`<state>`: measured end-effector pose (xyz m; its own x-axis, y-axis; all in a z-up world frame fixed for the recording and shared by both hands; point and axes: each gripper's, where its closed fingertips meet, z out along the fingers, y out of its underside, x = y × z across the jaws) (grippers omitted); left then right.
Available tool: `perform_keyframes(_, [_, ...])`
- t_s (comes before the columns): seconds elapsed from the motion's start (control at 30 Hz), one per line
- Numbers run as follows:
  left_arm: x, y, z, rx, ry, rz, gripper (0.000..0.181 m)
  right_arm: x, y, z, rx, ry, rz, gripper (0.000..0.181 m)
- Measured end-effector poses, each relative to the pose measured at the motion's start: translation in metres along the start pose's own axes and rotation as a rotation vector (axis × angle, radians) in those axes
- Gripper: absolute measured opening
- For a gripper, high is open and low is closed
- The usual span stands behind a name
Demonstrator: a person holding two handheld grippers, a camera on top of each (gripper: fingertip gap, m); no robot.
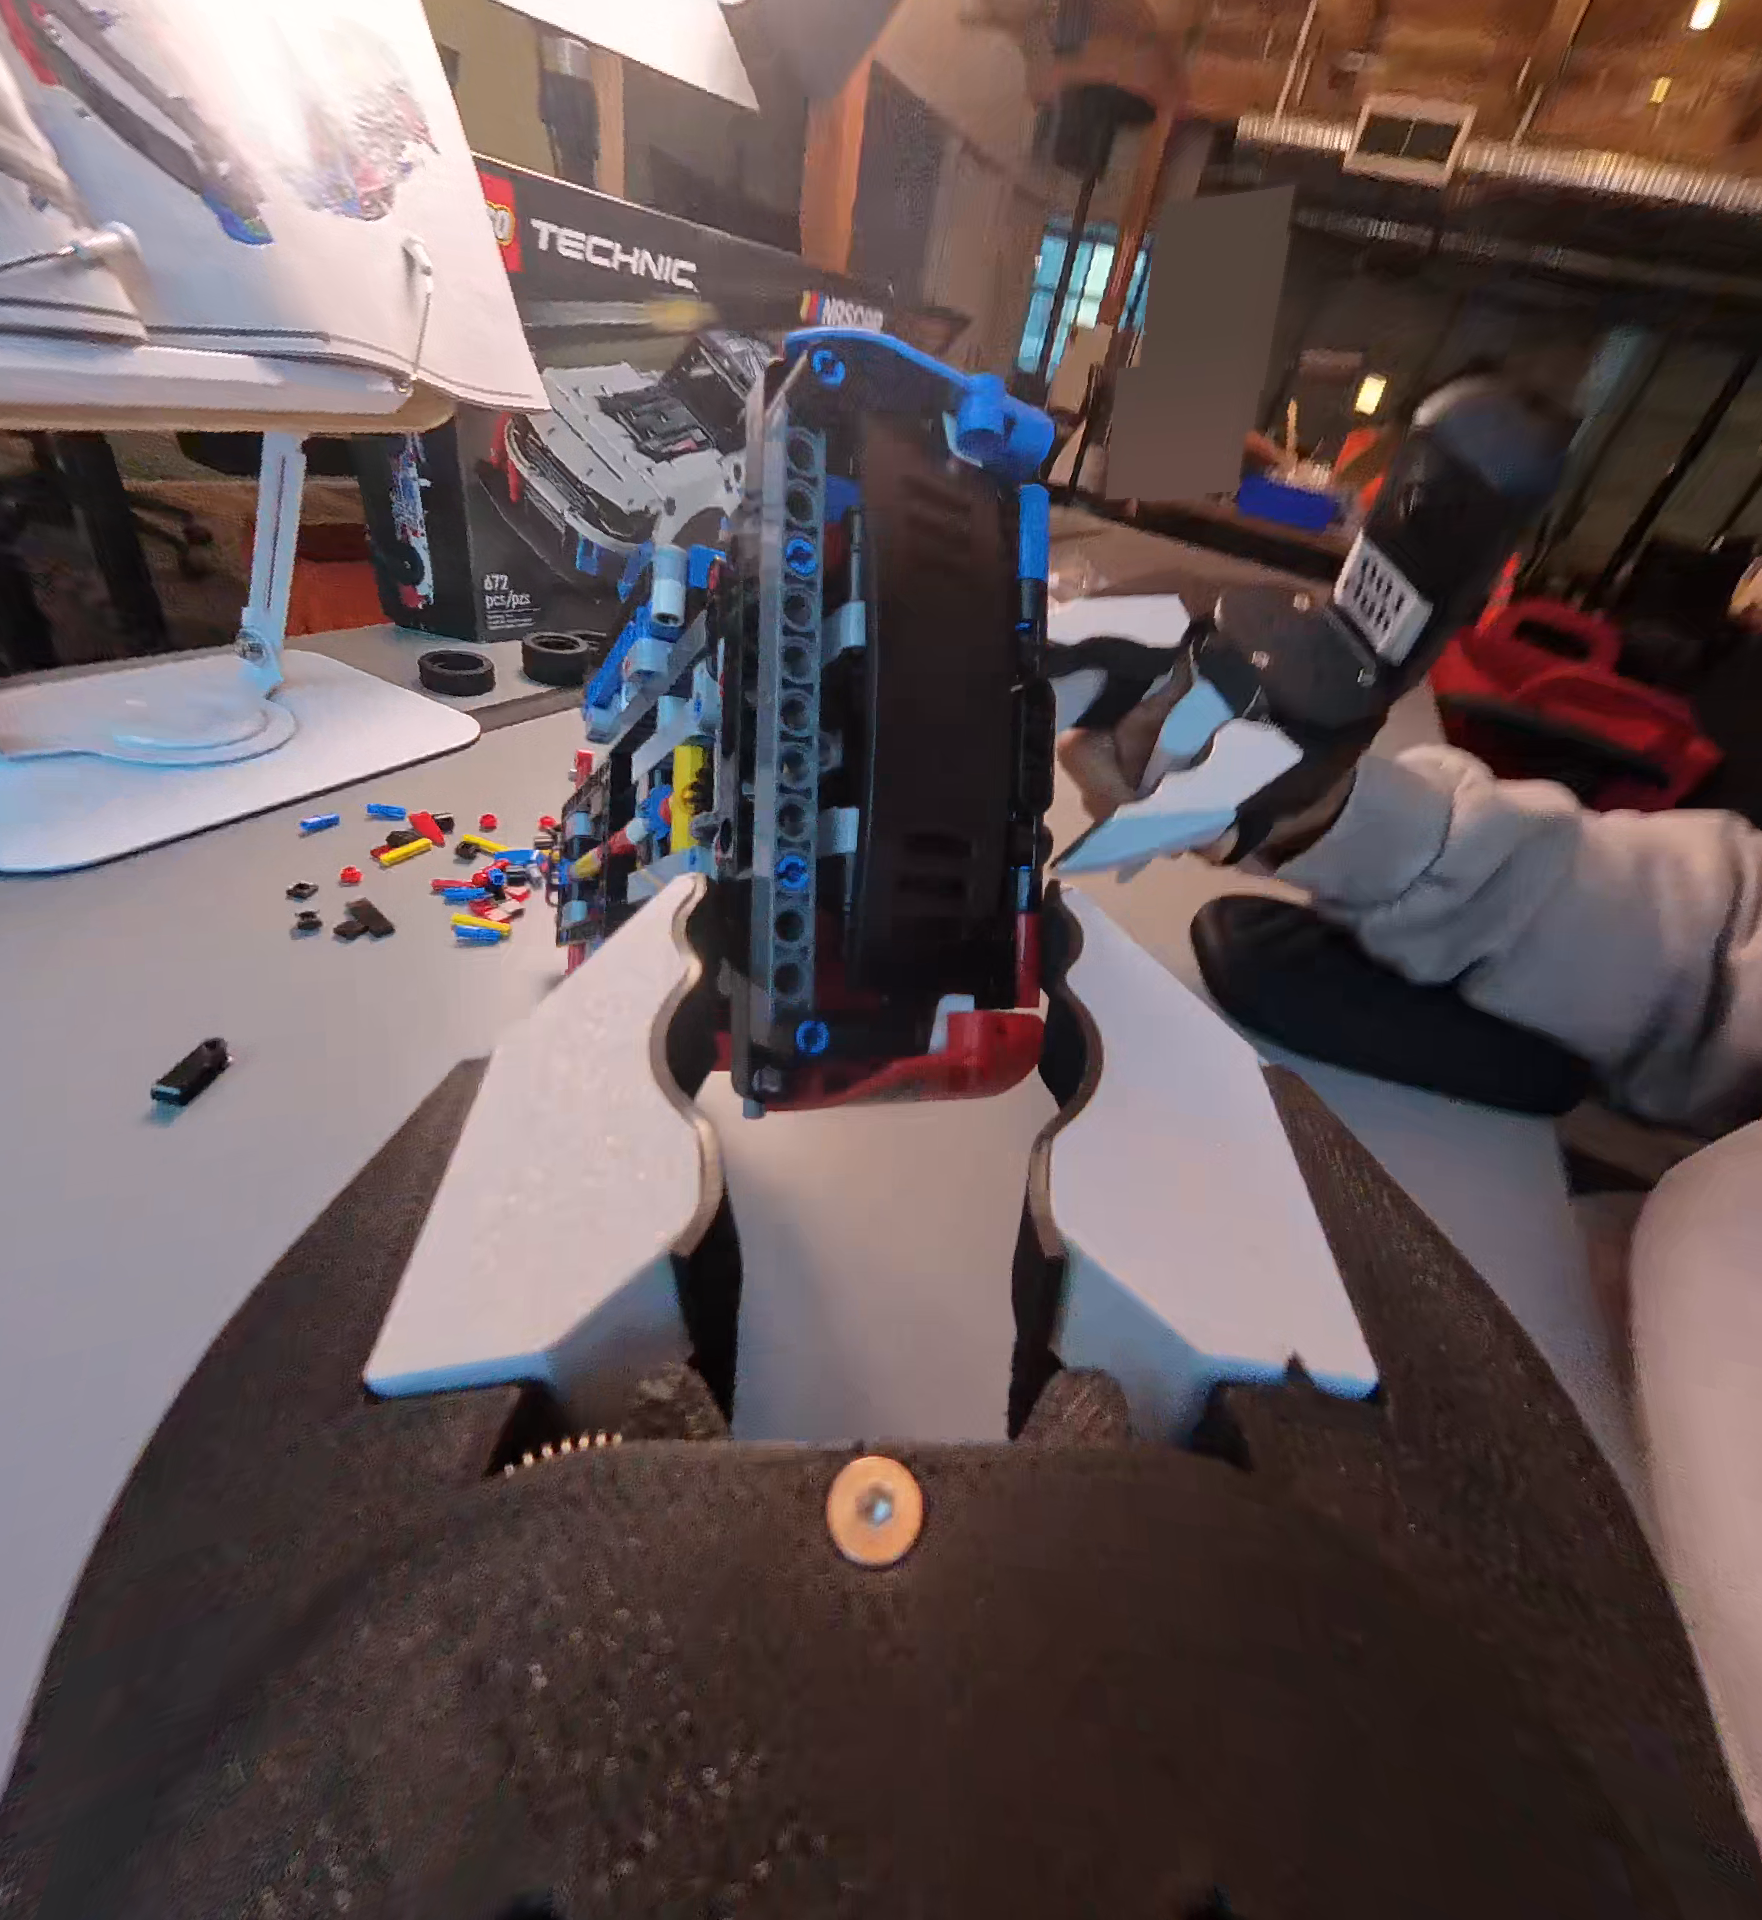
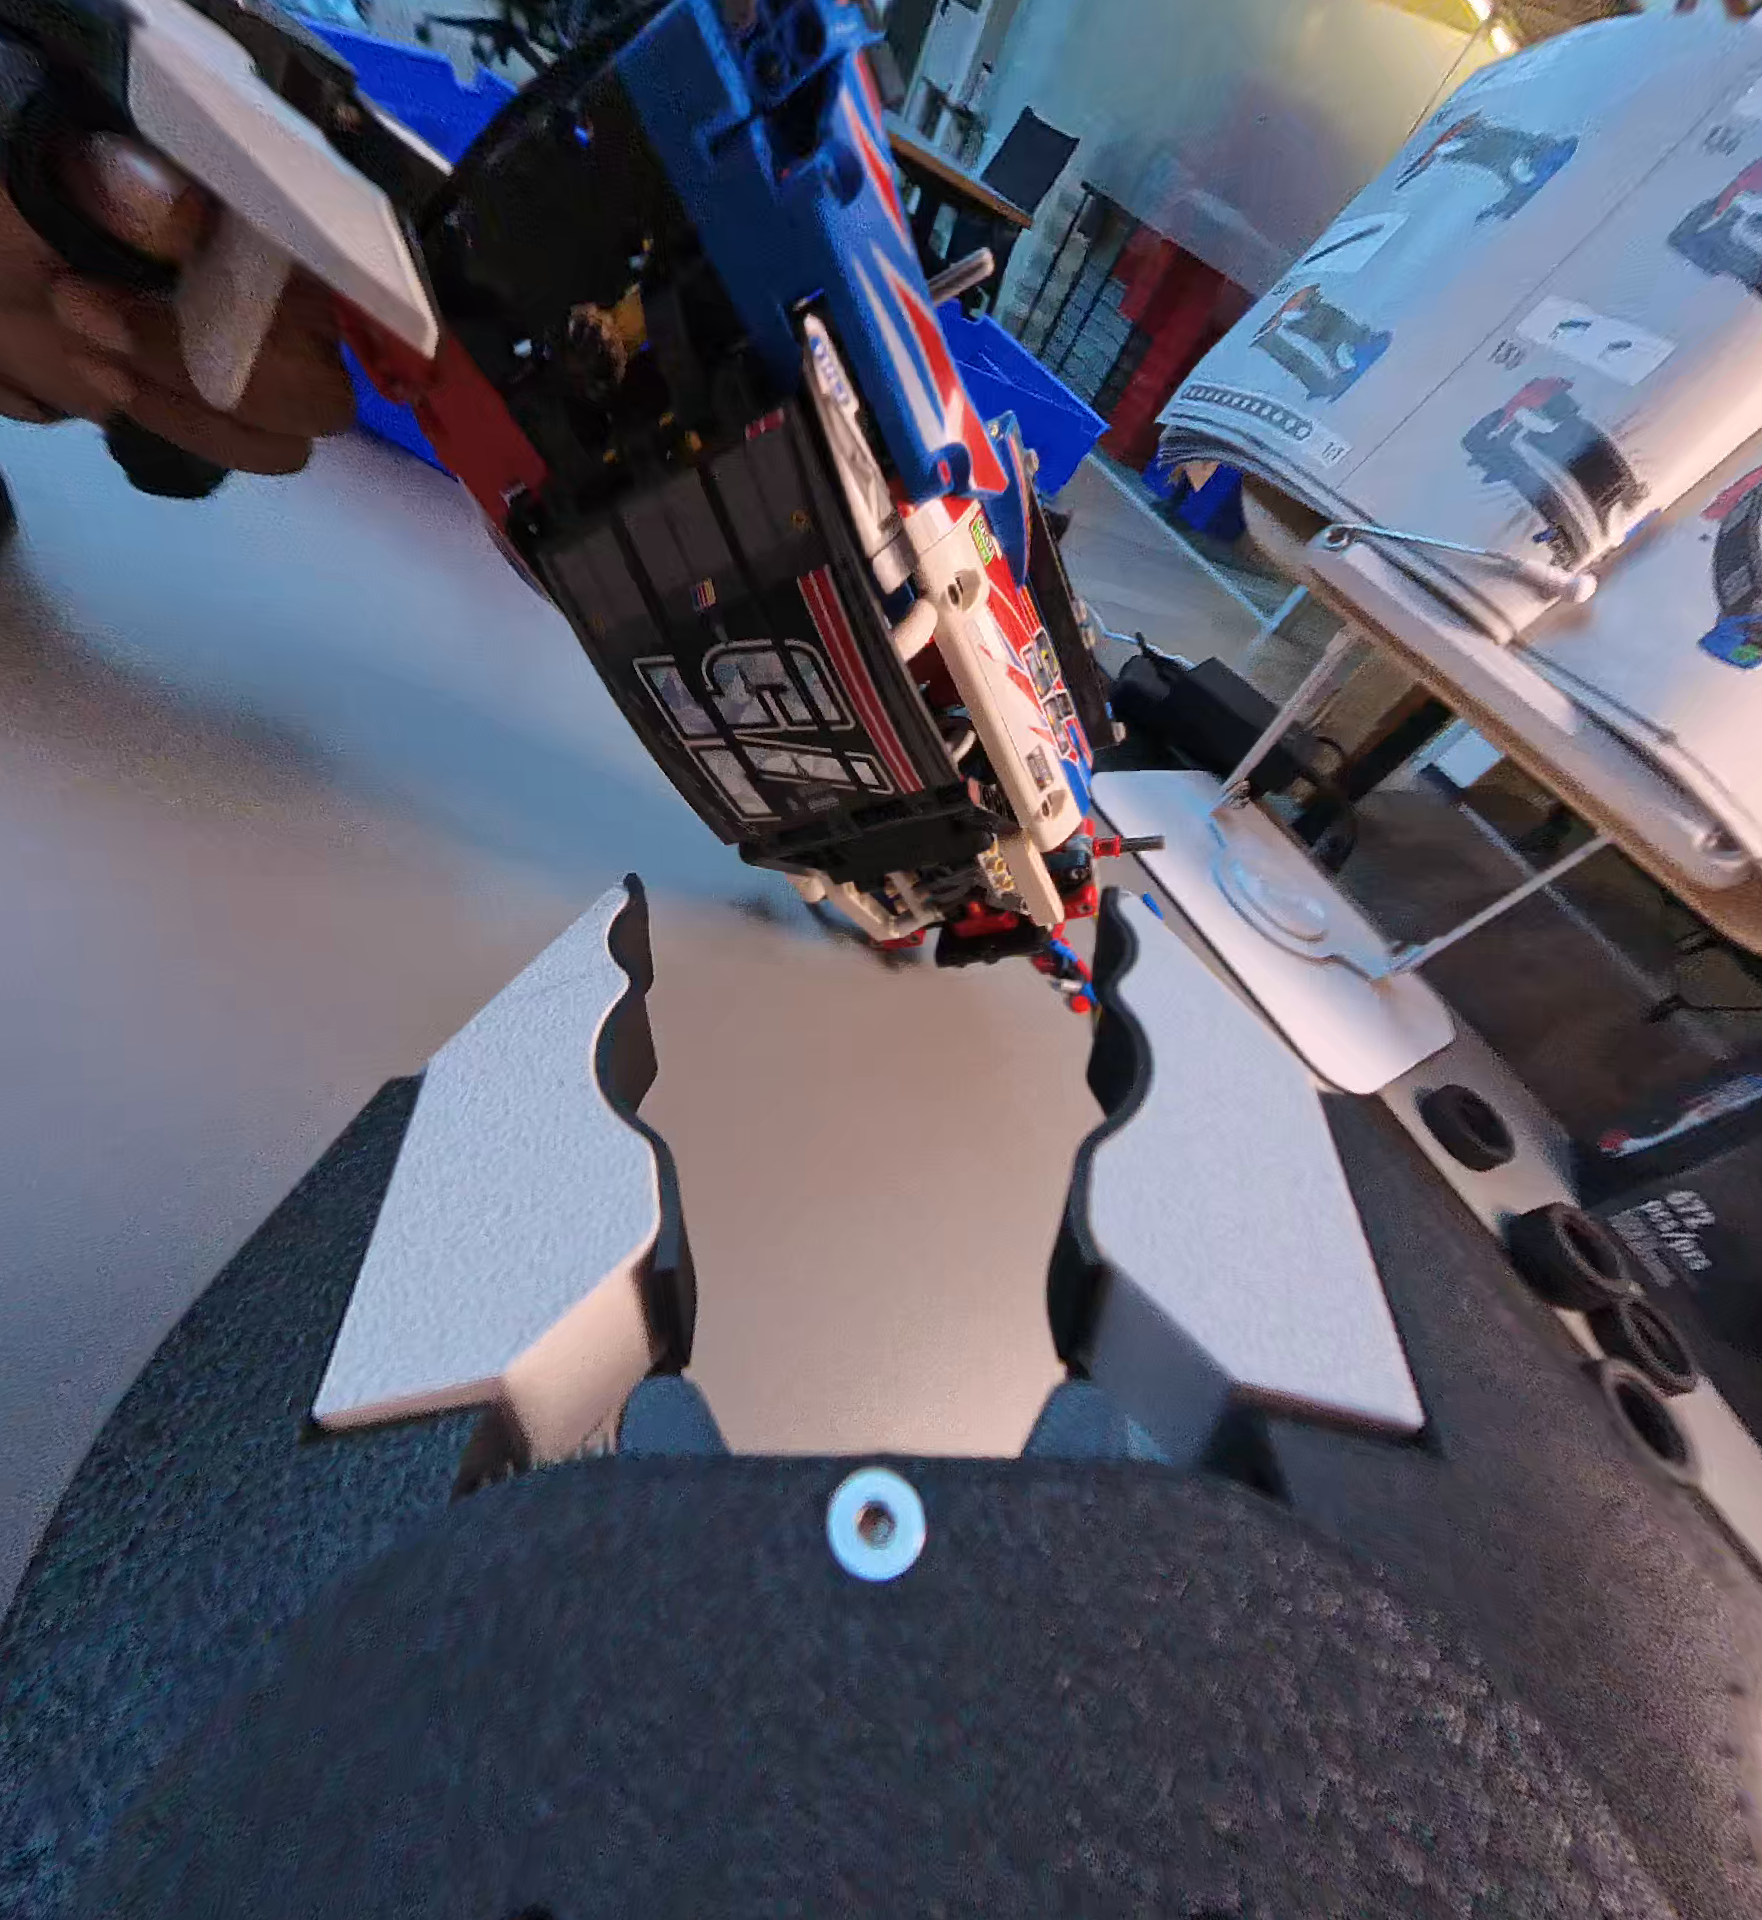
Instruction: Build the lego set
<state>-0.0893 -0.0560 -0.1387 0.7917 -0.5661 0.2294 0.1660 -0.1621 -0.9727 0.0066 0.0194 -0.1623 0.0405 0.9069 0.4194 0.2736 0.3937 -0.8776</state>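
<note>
The partly built Lego car (image 1: 887, 665) is black, blue and red with grey beams. My left gripper (image 1: 877, 904) is shut on its red end and holds it turned on its side above the table. In the right wrist view the car (image 2: 804, 582) hangs tilted from the left gripper (image 2: 274, 177) at the upper left, its lower end close to the table. My right gripper (image 2: 872, 935) is open and empty, its fingertips just short of that lower end. It also shows at the right of the left wrist view (image 1: 1157, 779), beside the car.
Several small loose pieces (image 1: 420, 862) and one black piece (image 1: 191, 1070) lie on the grey table (image 1: 129, 1143). The instruction booklet (image 2: 1583, 364) sits on a white stand (image 1: 181, 727). The set's box (image 1: 628, 468) and black tyres (image 2: 1573, 1257) are behind. The black piece (image 1: 191, 1070) is closer to my left gripper, around 20 cm from its tips; the right tips are 25 cm off.
</note>
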Motion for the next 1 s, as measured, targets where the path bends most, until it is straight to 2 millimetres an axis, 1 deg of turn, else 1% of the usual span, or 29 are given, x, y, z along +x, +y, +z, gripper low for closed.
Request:
perform_keyframes(0.03, [-0.005, -0.004, -0.004, 0.029, 0.008, -0.075, 0.059, 0.0, -0.002, 0.009, -0.013, 0.03, -0.048, 0.087])
perform_keyframes(0.1, [-0.013, -0.007, -0.011, 0.061, 0.024, -0.197, 0.059, -0.002, -0.005, 0.029, -0.053, 0.068, -0.153, 0.103])
perform_keyframes(0.13, [-0.016, -0.005, -0.013, 0.066, 0.033, -0.25, 0.059, -0.002, -0.005, 0.04, -0.08, 0.087, -0.211, 0.112])
perform_keyframes(0.2, [-0.021, -0.001, -0.015, 0.07, 0.054, -0.351, 0.059, -0.006, -0.004, 0.06, -0.129, 0.056, -0.282, 0.124])
perform_keyframes(0.3, [-0.021, 0.01, -0.015, 0.041, 0.101, -0.468, 0.059, -0.015, -0.003, 0.083, -0.194, -0.044, -0.356, 0.129])
perform_keyframes(0.4, [-0.013, 0.028, -0.007, -0.036, 0.18, -0.586, 0.06, -0.016, -0.003, 0.096, -0.269, -0.151, -0.452, 0.127])
perform_keyframes(0.43, [-0.01, 0.033, -0.004, -0.058, 0.201, -0.619, 0.06, -0.019, 0.004, 0.097, -0.324, -0.231, -0.467, 0.119])
perform_keyframes(0.47, [-0.008, 0.036, 0.001, -0.075, 0.214, -0.647, 0.06, -0.024, 0.014, 0.095, -0.401, -0.325, -0.465, 0.116])
perform_keyframes(0.5, [-0.007, 0.04, 0.006, -0.1, 0.221, -0.676, 0.06, -0.022, 0.021, 0.095, -0.458, -0.37, -0.463, 0.113])
perform_keyframes(0.63, [-0.011, 0.055, 0.02, -0.167, 0.216, -0.752, 0.061, -0.019, 0.044, 0.083, -0.658, -0.588, -0.423, 0.11])
perform_keyframes(0.7, [-0.016, 0.065, 0.021, -0.219, 0.172, -0.729, 0.063, -0.022, 0.053, 0.076, -0.728, -0.668, -0.388, 0.109])
perform_keyframes(0.8, [-0.03, 0.075, 0.01, -0.264, 0.072, -0.681, 0.064, -0.027, 0.07, 0.067, -0.823, -0.756, -0.371, 0.108])
perform_keyframes(0.83, [-0.036, 0.075, 0.004, -0.271, 0.025, -0.633, 0.067, -0.028, 0.078, 0.064, -0.863, -0.775, -0.376, 0.108])
perform_keyframes(0.87, [-0.042, 0.073, -0.003, -0.269, -0.022, -0.58, 0.067, -0.028, 0.087, 0.061, -0.902, -0.79, -0.38, 0.108])
perform_keyframes(0.9, [-0.048, 0.068, -0.009, -0.251, -0.062, -0.535, 0.067, -0.028, 0.09, 0.059, -0.925, -0.808, -0.345, 0.108])
perform_keyframes(0.93, [-0.051, 0.06, -0.014, -0.217, -0.082, -0.504, 0.067, -0.027, 0.089, 0.06, -0.912, -0.816, -0.328, 0.108])
perform_keyframes(1.0, [-0.056, 0.045, -0.02, -0.134, -0.099, -0.479, 0.066, -0.02, 0.092, 0.061, -0.941, -0.824, -0.331, 0.108])
